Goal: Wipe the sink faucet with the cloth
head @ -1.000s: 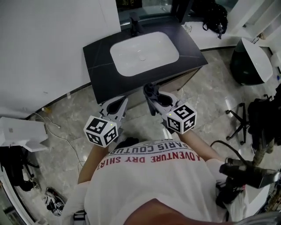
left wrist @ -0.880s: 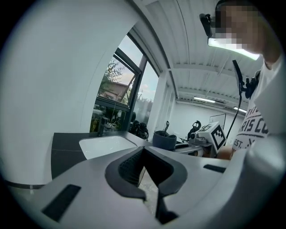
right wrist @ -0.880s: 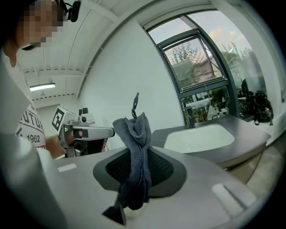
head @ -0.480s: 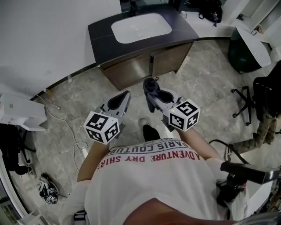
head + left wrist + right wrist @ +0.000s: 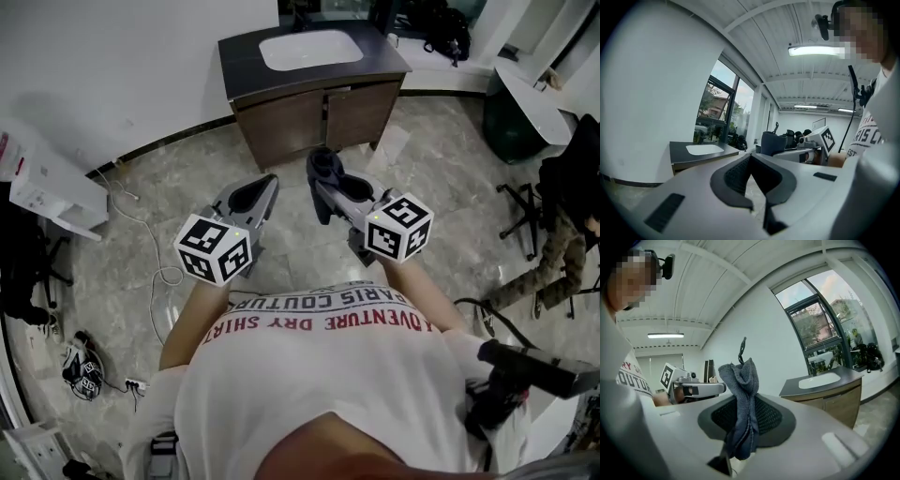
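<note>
The dark vanity top (image 5: pixel 246 52) with its white sink (image 5: pixel 309 49) stands far ahead at the top of the head view, and the dark faucet (image 5: pixel 301 17) is barely visible behind the basin. My right gripper (image 5: pixel 323 178) is shut on a dark blue cloth (image 5: pixel 325 167), held at chest height well short of the vanity. In the right gripper view the cloth (image 5: pixel 740 394) stands up from between the jaws, with the sink (image 5: pixel 819 379) far off. My left gripper (image 5: pixel 251 199) is level beside it, shut and empty (image 5: pixel 757 187).
Wooden cabinet doors (image 5: pixel 323 114) sit under the sink. A white box (image 5: pixel 52 187) and cables (image 5: pixel 155 277) lie at the left. At the right are a dark bin (image 5: pixel 511 117), an office chair (image 5: pixel 525 202) and a seated person (image 5: pixel 562 248). Bags (image 5: pixel 441 33) rest at the back right.
The vanity has slid up and away in the head view as the person stepped back from it. Both grippers keep their pose, and the right still holds the cloth.
</note>
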Demonstrator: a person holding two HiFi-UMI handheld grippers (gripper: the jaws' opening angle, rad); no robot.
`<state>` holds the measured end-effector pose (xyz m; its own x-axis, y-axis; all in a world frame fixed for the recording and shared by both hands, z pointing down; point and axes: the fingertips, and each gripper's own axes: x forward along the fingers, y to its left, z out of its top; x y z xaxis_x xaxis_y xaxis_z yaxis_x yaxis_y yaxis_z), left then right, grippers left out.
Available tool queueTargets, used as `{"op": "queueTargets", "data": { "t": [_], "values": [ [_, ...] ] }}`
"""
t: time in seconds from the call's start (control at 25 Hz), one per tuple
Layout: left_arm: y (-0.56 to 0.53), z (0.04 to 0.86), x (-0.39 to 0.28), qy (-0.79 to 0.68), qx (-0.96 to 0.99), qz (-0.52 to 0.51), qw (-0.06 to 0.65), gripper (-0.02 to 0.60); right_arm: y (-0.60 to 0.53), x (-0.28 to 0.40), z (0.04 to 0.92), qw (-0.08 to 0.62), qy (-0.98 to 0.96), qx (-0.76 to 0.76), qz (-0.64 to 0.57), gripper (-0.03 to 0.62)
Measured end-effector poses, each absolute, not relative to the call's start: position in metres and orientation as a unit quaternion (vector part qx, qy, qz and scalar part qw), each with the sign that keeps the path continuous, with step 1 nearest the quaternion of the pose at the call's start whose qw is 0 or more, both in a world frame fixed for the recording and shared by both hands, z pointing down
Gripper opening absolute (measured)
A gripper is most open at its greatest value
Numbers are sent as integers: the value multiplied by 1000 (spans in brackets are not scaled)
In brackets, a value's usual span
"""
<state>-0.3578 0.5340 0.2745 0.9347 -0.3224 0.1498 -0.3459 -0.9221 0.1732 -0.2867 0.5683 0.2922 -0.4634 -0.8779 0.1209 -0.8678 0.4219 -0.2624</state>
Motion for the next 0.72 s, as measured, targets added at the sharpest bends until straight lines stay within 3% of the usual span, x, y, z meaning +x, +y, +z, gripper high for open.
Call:
{"op": "queueTargets", "data": {
  "t": [0.4, 0.72],
  "values": [
    [699, 304, -330, -178, 974, 53, 126, 2, 729, -254, 318, 6, 835, -526, -162, 77],
    [756, 286, -311, -177, 977, 54, 110, 2, 782, -236, 301, 16, 841, -519, -151, 77]
  ]
}}
